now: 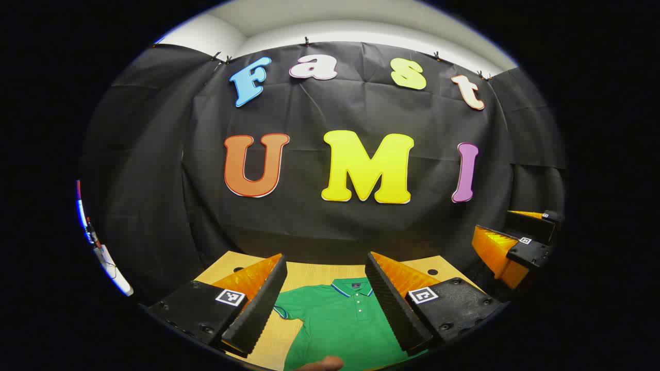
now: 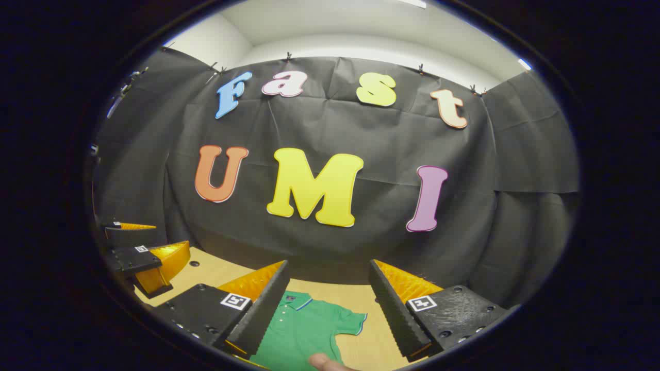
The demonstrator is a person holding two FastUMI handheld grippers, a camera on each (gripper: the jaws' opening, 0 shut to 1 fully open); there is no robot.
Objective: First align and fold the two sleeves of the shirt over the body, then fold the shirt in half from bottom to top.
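Left gripper [image 1: 326, 278] and right gripper [image 2: 328, 283] share ridged wedge fingers, square markers, screws

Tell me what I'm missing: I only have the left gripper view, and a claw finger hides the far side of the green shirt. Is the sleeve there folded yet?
Observer: No. In the right gripper view that sleeve lies spread out flat on the table, not folded over the body of the shirt.
Operator: I only catch the right claw at the edge of my picture. Is it gripping anything?
Observer: No. The right claw is open, its fingers wide apart with nothing held between them.
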